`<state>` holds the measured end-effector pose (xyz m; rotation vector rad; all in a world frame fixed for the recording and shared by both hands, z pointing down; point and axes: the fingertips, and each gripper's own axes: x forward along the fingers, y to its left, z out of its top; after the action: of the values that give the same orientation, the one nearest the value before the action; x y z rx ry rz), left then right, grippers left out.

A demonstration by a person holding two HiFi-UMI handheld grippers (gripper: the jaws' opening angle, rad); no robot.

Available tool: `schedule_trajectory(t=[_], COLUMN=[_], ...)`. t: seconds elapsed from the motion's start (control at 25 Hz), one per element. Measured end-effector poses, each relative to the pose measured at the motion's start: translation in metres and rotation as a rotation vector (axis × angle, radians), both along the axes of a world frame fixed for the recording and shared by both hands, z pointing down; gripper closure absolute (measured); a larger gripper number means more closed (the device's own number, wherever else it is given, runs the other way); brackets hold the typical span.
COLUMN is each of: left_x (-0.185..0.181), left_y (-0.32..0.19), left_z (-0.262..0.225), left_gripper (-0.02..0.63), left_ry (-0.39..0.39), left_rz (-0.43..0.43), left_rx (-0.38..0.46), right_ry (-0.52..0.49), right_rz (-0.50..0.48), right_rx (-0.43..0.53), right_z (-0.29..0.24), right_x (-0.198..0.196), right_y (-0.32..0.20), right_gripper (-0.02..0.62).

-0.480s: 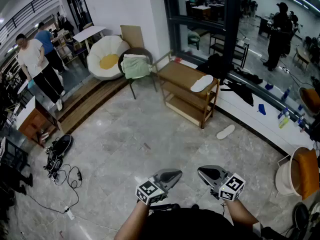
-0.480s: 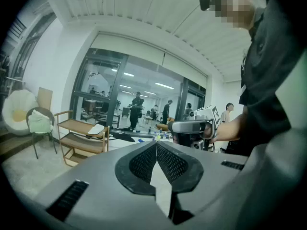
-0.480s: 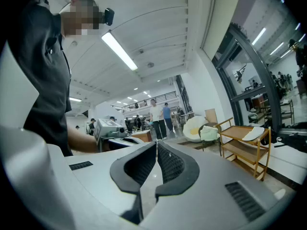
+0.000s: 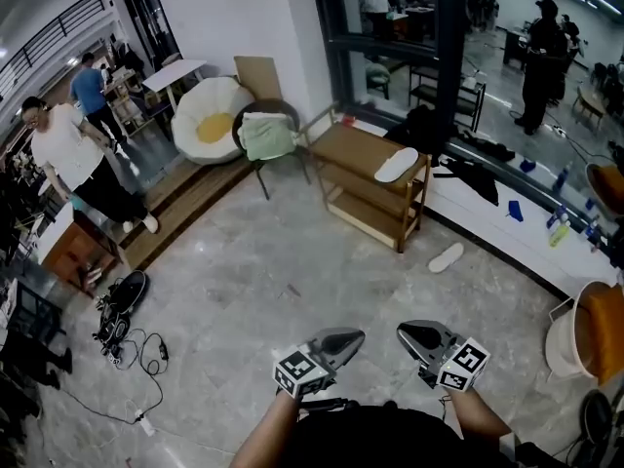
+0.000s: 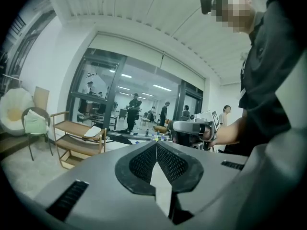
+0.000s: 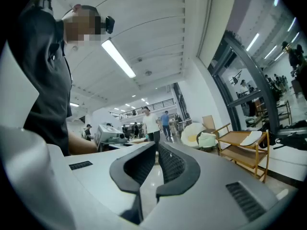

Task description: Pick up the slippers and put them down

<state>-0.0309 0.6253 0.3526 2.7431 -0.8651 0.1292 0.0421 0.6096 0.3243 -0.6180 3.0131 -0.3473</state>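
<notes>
One white slipper (image 4: pixel 395 165) lies on the top of a wooden shelf rack (image 4: pixel 359 144) by the glass wall. It also shows in the left gripper view (image 5: pixel 92 132) and the right gripper view (image 6: pixel 251 137). A second white slipper (image 4: pixel 446 257) lies on the floor to the right of the rack. My left gripper (image 4: pixel 357 337) and right gripper (image 4: pixel 404 331) are held side by side low in the head view, far from both slippers. Both are shut with nothing between the jaws, as the left gripper (image 5: pixel 156 144) and right gripper (image 6: pixel 157 145) show in their own views.
A chair with a green cushion (image 4: pixel 265 133) and an egg-shaped cushion (image 4: pixel 210 115) stand left of the rack. Black shoes and cables (image 4: pixel 122 308) lie on the floor at left. An orange tub (image 4: pixel 588 334) is at right. A person in white (image 4: pixel 68 154) walks at far left.
The person in white at the left has stepped forward. Both grippers have shifted slightly right and down in the head view and remain shut.
</notes>
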Motion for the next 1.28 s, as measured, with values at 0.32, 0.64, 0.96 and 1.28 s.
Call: schedule_trajectory(t=[0.32,0.64,0.96,1.28], left_x=[-0.001,0.008,0.016,0.039], left_y=[-0.003,0.003,0.006,-0.012], left_z=[-0.004,-0.002,-0.001,0.001], left_gripper=[0.595,0.595,0.595,0.595], left_ry=[0.006,0.010,0.016,0.012], left_rz=[-0.020,-0.024,-0.033,-0.048], left_rx=[0.014,0.003,-0.010,-0.017], right_ry=[0.059,0.046,0.024,0.054], right_rz=[-0.021,-0.022,-0.016,0.001], right_rx=[0.025,0.011,-0.010,0.021], right_z=[0.005,0.006,0.005,0.009], right_x=[0.001,0.011,0.023,0.054], right_y=[0.003,0.007,0.008,-0.005], right_gripper=[0.568,0.568,0.568,0.568])
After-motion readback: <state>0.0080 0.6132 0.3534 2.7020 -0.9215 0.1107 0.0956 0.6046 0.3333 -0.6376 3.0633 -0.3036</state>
